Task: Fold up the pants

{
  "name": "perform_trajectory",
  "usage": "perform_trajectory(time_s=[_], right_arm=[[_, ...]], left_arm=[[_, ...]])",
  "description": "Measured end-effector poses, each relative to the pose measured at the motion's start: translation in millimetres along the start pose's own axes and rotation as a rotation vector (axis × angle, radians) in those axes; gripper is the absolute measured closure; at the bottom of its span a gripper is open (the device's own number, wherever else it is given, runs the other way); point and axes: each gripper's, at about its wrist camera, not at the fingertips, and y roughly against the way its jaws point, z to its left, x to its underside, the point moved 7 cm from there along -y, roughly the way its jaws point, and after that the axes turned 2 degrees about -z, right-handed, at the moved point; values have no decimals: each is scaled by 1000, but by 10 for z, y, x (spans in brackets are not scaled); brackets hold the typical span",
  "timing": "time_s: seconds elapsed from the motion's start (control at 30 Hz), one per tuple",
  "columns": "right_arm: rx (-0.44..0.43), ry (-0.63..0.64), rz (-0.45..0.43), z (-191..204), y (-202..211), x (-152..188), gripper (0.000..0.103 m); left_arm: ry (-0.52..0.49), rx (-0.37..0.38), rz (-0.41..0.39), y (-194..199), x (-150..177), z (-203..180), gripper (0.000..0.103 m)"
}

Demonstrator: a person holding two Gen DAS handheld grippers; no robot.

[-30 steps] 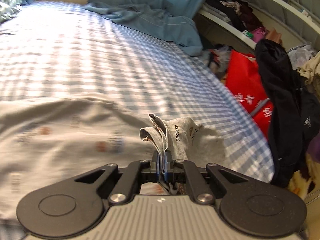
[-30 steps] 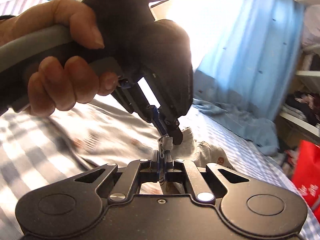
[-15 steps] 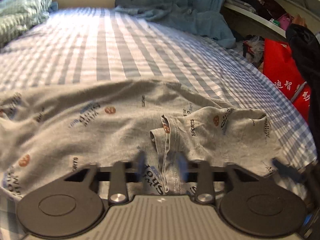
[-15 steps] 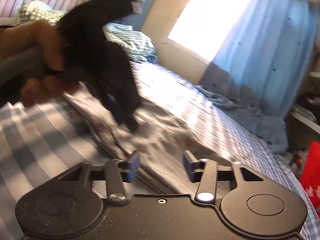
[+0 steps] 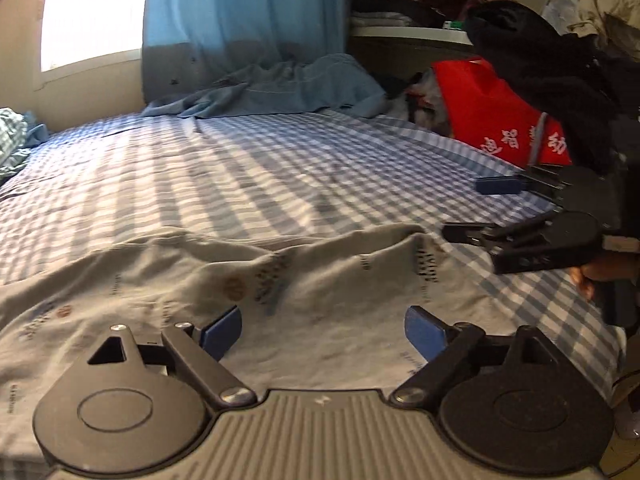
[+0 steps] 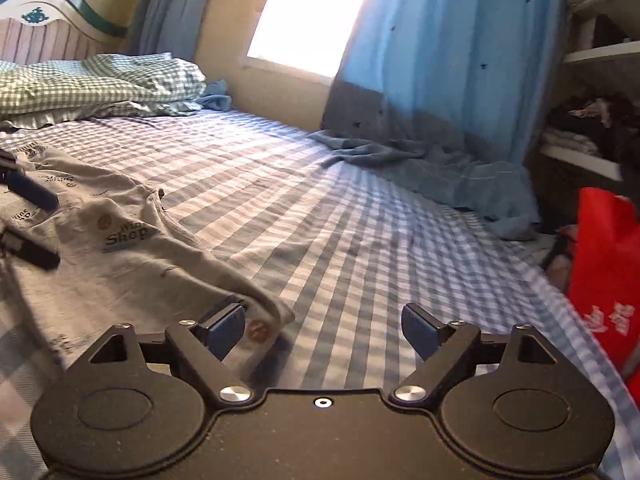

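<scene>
Judging by the lie of the grey printed cotton pants [image 5: 304, 300], spread rumpled on the blue checked bedsheet [image 5: 248, 176], we see folding unfinished; our left gripper [image 5: 323, 330] and right gripper [image 6: 323, 326] gape empty.

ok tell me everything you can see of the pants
The pants are light grey, soft jersey-looking cloth printed with small logos and words such as "Wine Shop". They lie spread and rumpled on the checked sheet, one edge raised in a low ridge. Neither gripper holds them: the left gripper and right gripper are both open, just above them.
</scene>
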Motion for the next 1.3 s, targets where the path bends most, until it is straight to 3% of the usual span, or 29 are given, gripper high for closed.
perform_trajectory(time_s=[0.1,0.17,0.27,0.33,0.43,0.47,0.73,0.83,0.9,0.97,1.03,1.07,1.1,1.17,1.23,1.3], right_arm=[[-162,-71,16,-125,-134,-76,56],[-263,-107,19,-136,-143,-98,56],[-325,-95,54,-111,-237,-99,57],[-350,-95,81,-75,-319,-68,67],[-395,-104,108,0,-427,-65,95],[-382,-88,112,22,-452,-80,103],[-220,73,108,120,-559,-256,103],[-91,158,145,146,-692,-155,103],[-10,106,136,5,-640,-201,84],[32,29,60,-73,-425,-320,78],[33,-23,19,-13,-232,-356,62],[35,-21,2,70,-160,-335,43],[46,-2,-4,153,-129,-287,32],[87,56,21,324,-160,-135,30],[128,65,63,409,-241,20,30],[163,42,75,436,-262,112,29]], left_arm=[[-40,79,5,-99,50,-307,16],[-67,116,29,-183,151,-449,25],[-68,108,81,-284,349,-498,35],[-74,91,49,-258,411,-503,41],[-63,81,55,-238,426,-492,47],[-59,83,56,-250,425,-470,48],[-60,76,48,-224,466,-446,48],[-55,80,47,-217,449,-445,48],[-22,85,42,-137,414,-395,47],[57,84,-4,28,361,-242,41],[151,28,-83,206,288,37,29],[194,-20,-110,264,254,198,28],[233,-64,-123,295,224,359,27],[277,-158,-93,255,174,715,28],[287,-252,-59,194,178,1001,53],[334,-282,-16,224,230,1222,56]])
